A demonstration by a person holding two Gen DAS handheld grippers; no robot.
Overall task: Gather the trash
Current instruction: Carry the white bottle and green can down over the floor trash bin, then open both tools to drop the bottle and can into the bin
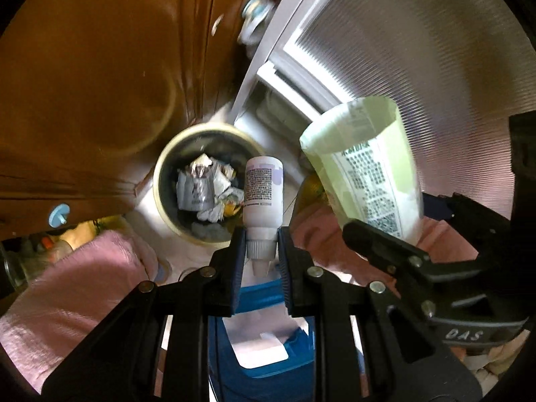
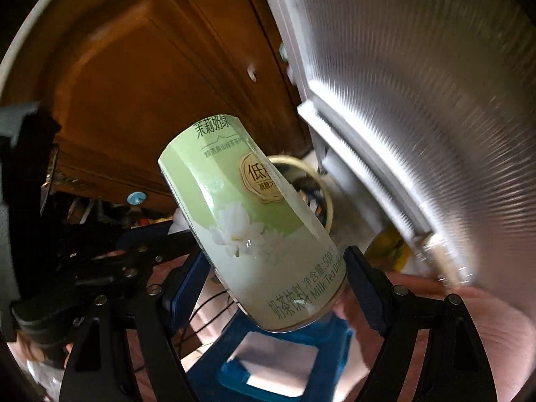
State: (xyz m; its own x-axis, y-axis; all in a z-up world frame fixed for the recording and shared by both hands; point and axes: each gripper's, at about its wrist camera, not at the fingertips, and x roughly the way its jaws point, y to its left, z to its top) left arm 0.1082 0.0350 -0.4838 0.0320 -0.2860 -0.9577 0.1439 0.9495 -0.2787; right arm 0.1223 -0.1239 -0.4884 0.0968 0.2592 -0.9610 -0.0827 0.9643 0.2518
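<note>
Small white bottle [image 1: 263,197], printed label, neck clamped in left tool [image 1: 262,254], held above trash bin [image 1: 160,181]. Green milk tea bottle [image 2: 254,227], looks empty, clamped in right tool [image 2: 278,288], beside bin. Bin already holds crumpled paper [image 1: 204,191]. Left to do: drop both in.

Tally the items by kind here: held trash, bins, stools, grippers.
Held bottles: 2, the small white bottle in the left gripper, the green milk tea bottle in the right gripper
Trash bins: 1, the round bin with crumpled paper inside
Stools: 1, the blue stool below
Grippers: 2
Total: 6
</note>
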